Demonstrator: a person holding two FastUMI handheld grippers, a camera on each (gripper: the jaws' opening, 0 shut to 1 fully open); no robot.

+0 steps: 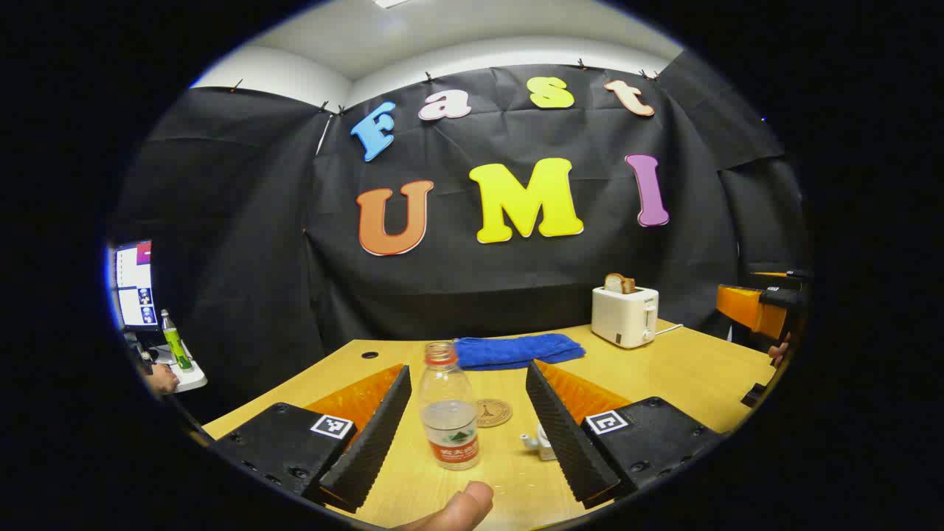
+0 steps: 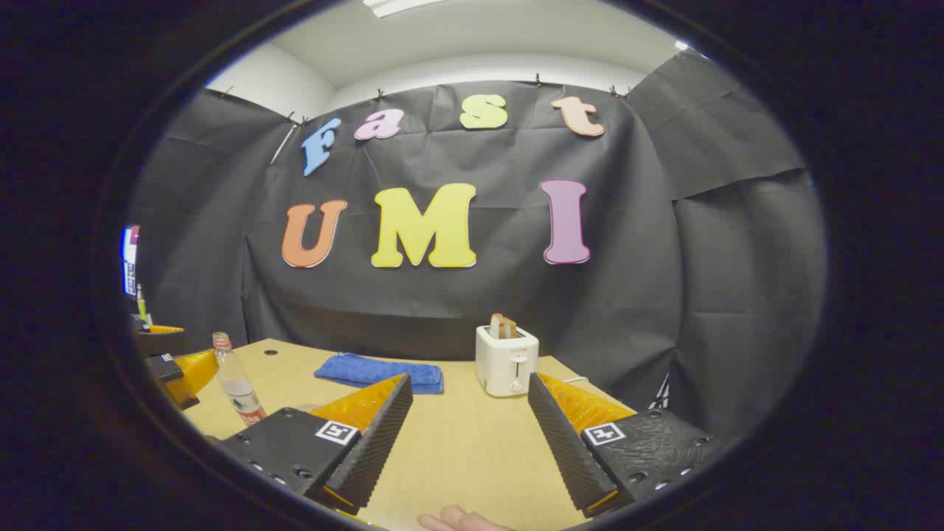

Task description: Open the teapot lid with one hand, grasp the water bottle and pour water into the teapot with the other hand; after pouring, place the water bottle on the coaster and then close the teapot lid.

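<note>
Both grippers are spread wide with nothing between their fingers. From the left gripper view, the left gripper (image 1: 466, 420) hovers low over a wooden table (image 1: 686, 369), and a clear water bottle (image 1: 448, 407) with a red cap stands upright in the gap between the two fingers, touching neither, about a third full. Just behind and to the right of the bottle lies a round coaster (image 1: 493, 412), flat on the table. A small white piece (image 1: 540, 445) sits beside the inner edge of the right-hand finger; what it is cannot be told. Farther back lie a folded blue towel (image 1: 516, 349) and a white toaster (image 1: 625, 315) with bread in its slot. A fingertip (image 1: 463, 507) of the holding hand shows at the bottom edge. From the right gripper view, the right gripper (image 2: 467, 426) faces bare tabletop, with the toaster straight ahead beyond its fingers and the towel to the left. There the bottle stands far off at the left edge, well apart from this gripper, just beside the other gripper's fingers.
</note>
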